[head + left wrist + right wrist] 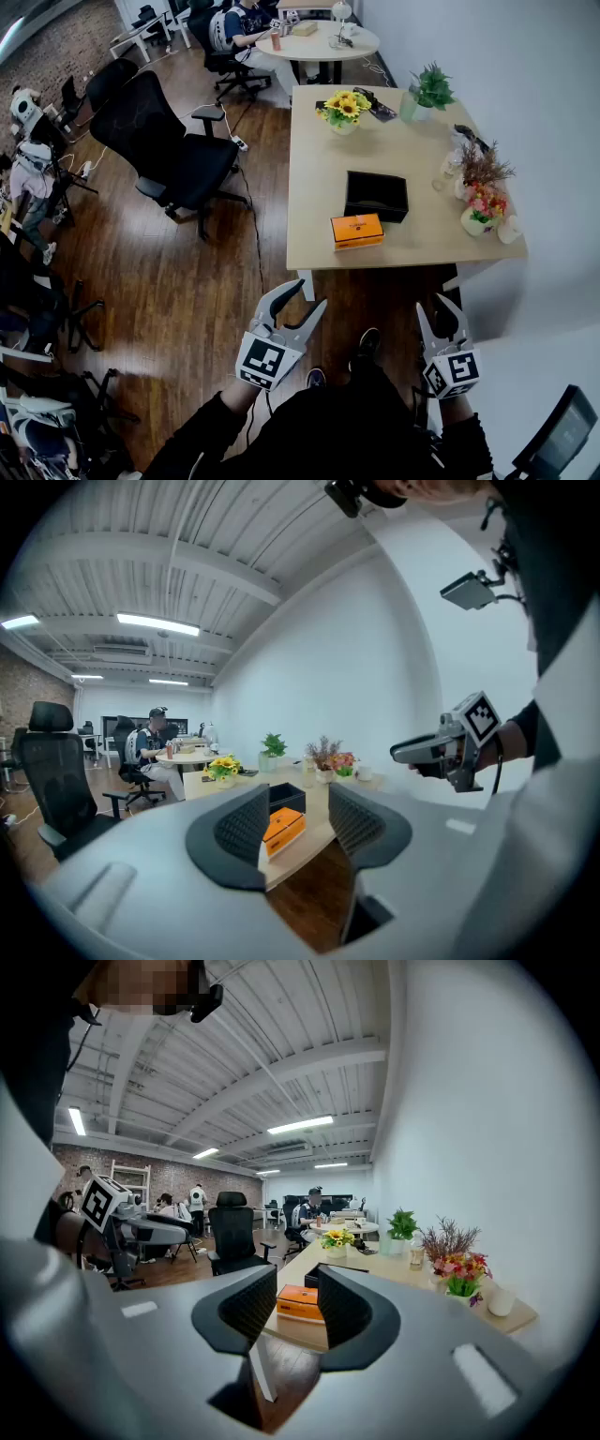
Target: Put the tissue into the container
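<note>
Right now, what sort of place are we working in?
Most likely an open-plan office: black swivel chairs on a wood floor, a long desk with flowers, and a round table at the back where a person sits.

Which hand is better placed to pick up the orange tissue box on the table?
Left, probably, by a small margin. In the head view the left gripper sits nearer the box and angles toward it. The right gripper is farther off. Both have open, empty jaws.
</note>
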### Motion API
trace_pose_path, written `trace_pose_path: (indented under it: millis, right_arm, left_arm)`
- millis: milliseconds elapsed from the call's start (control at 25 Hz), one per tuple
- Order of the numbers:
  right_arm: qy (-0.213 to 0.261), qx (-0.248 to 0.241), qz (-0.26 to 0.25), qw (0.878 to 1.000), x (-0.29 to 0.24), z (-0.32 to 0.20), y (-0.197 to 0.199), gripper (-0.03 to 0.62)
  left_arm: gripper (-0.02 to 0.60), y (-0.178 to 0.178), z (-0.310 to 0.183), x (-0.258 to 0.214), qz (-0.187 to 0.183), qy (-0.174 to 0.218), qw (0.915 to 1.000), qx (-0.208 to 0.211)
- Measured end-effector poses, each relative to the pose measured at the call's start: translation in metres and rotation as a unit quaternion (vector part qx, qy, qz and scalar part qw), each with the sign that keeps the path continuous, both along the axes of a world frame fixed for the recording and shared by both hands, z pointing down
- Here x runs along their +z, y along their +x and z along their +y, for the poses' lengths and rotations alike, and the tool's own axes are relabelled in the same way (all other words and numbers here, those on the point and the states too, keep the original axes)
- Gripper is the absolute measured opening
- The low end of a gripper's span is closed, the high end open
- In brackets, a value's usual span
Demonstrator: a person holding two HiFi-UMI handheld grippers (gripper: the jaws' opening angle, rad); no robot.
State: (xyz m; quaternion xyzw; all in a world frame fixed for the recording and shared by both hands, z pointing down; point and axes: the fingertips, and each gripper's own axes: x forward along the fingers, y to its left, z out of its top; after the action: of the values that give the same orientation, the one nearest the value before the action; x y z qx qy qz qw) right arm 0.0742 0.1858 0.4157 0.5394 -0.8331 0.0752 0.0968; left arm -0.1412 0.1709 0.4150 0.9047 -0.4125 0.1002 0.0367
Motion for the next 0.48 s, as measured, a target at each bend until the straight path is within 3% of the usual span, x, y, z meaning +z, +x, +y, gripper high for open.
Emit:
trace_pose_path:
  millis: [280, 480]
  right_arm:
    - [-0.002, -0.026, 0.027, 0.999, 0.030, -0.066, 0.015, 0.139]
    - [-0.005, -0.076, 0.057, 0.995, 0.057, -0.127, 0.020, 0.138]
  left_arm:
    - [0.179, -0.004, -0.058, 0.018, -0.008, -0.016, 0.9985, -0.051]
    - [0.179, -0.003, -0.103, 0.048, 0.011, -0.070, 0.9913, -0.111]
